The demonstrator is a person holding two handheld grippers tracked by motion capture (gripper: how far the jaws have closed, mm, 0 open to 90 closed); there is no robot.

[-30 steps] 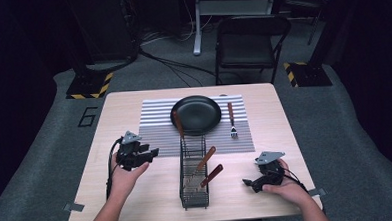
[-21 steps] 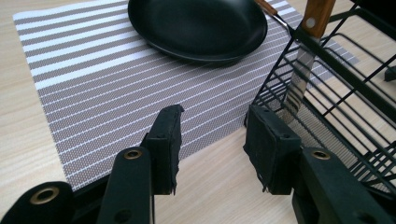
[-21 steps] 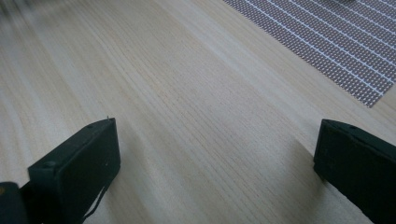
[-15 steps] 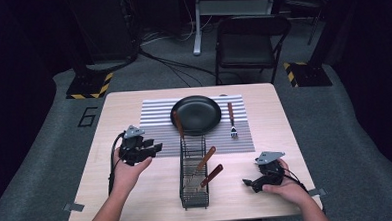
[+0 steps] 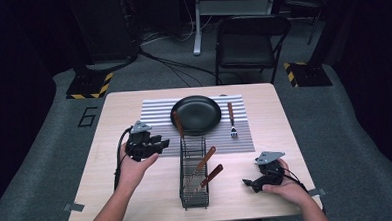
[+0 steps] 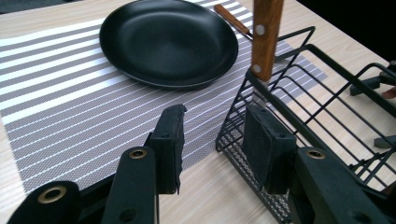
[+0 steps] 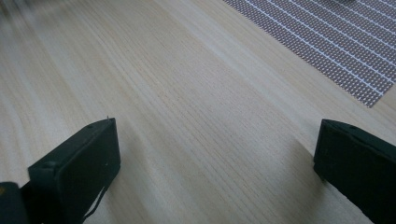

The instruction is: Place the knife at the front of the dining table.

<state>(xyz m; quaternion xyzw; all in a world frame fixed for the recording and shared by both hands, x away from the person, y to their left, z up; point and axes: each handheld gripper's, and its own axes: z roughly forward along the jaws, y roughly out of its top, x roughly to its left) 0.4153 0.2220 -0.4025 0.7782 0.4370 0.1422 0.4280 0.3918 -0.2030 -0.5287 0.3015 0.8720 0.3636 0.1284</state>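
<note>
On woodgrain table (image 5: 109, 124), black wire rack (image 5: 193, 175)

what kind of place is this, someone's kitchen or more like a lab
More likely a lab or recording studio than a kitchen: the wooden table stands alone on grey carpet, hazard-striped stand bases and loose cables lie behind it, and a folding chair sits in the dark.

The left claw (image 5: 155, 145) is hovering over the bench (image 5: 109, 119), its jaws having just been closing with nothing between them. Just to its right a wire rack (image 5: 193, 173) is standing, apparently holding wooden-handled utensils (image 5: 205, 160); beyond lies a black plate (image 5: 196, 114).
</note>
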